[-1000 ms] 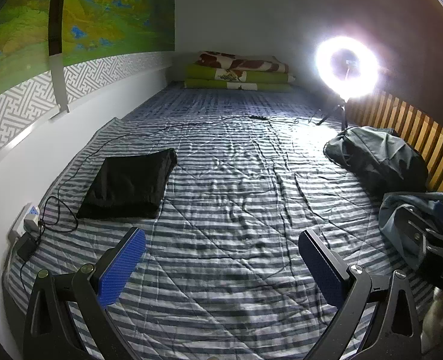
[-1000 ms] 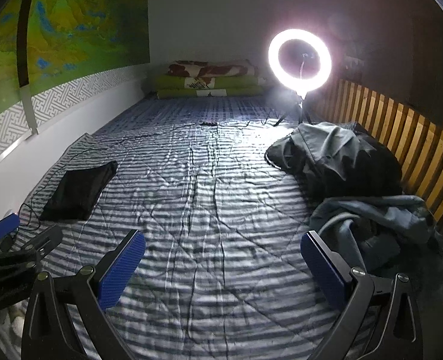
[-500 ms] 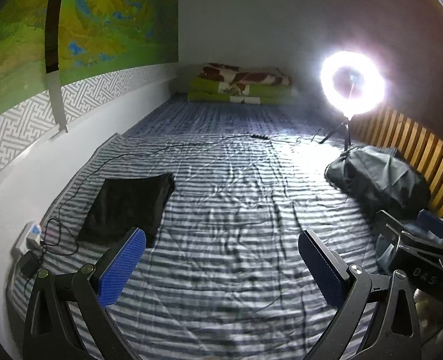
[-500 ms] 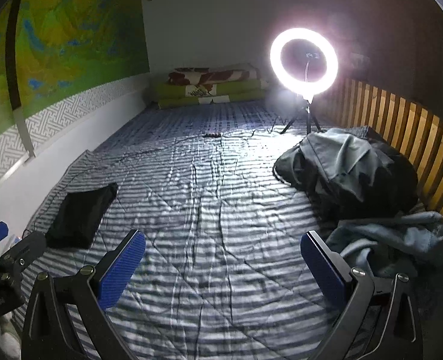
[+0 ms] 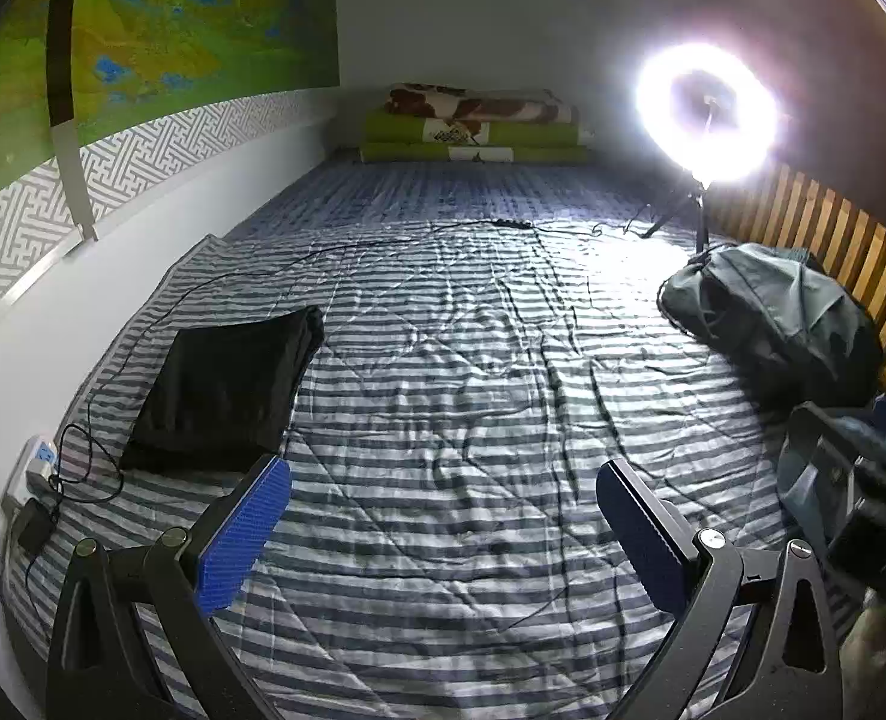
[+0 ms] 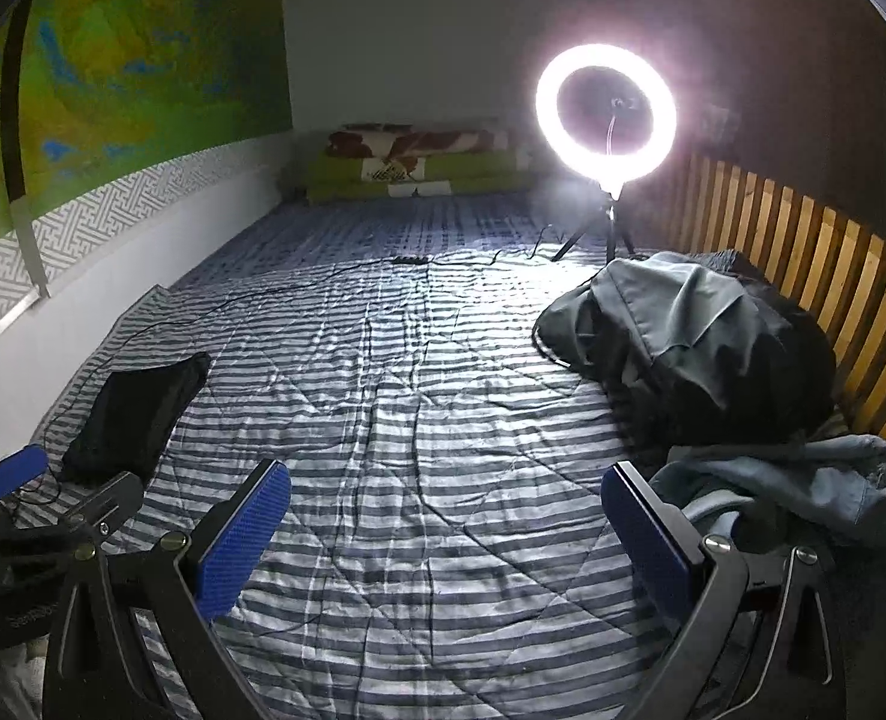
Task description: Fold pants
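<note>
Left tool [image 5: 443, 510] wide open, blue pads spread across the lower frame, nothing between them, hovering above the striped bedspread [image 5: 454, 396]. Right tool [image 6: 445, 510] likewise wide open and empty, over the same spread. Folded black pants [image 5: 227, 384] lie flat at left centre of the left view, near the white wall, just above the left tool's left pad; in the right view they sit at left centre [image 6: 137, 408]. Pile of grey-green clothing [image 6: 694, 342] heaped at right centre, against the wooden slat rail [image 6: 814, 276]. Crumpled blue-grey garment [image 6: 802, 486] at lower right of the right view, just behind the right tool's right finger; whether they touch, cannot tell. Ring light [image 6: 606, 113] lit, on a small tripod, upper right of frame, standing on the bed beside the rail. Black cable [image 5: 383, 243] runs from the light's side across the spread toward the left edge, ending near a white power strip [image 5: 32, 471] at lower left. Stack of folded green and brown bedding [image 5: 478, 132] at the far end, upper centre. Green map-like poster [image 5: 143, 30] on the wall, upper left. The left tool's body shows at the lower left edge of the right view; the right tool's body at the lower right edge of the left view.
</note>
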The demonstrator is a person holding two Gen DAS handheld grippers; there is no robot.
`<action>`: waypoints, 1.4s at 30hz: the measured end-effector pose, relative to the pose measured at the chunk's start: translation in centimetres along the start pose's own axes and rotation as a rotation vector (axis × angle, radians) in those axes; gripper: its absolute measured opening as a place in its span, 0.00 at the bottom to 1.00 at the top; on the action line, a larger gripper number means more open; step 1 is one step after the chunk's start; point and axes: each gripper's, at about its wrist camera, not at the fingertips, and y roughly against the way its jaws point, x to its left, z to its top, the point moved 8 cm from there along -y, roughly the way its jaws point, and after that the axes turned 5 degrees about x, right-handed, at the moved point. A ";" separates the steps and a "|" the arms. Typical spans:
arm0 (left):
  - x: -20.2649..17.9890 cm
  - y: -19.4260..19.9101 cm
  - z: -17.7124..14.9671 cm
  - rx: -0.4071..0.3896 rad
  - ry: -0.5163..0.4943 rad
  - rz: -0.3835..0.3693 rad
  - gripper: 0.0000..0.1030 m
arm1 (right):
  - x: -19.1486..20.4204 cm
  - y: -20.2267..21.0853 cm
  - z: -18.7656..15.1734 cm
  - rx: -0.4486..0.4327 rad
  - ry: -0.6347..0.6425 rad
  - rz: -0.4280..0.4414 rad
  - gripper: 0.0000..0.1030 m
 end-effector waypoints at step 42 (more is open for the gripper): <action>-0.9 -1.7 -1.6 0.042 -0.025 -0.006 1.00 | -1.8 -1.8 -1.2 0.023 -0.019 -0.048 0.99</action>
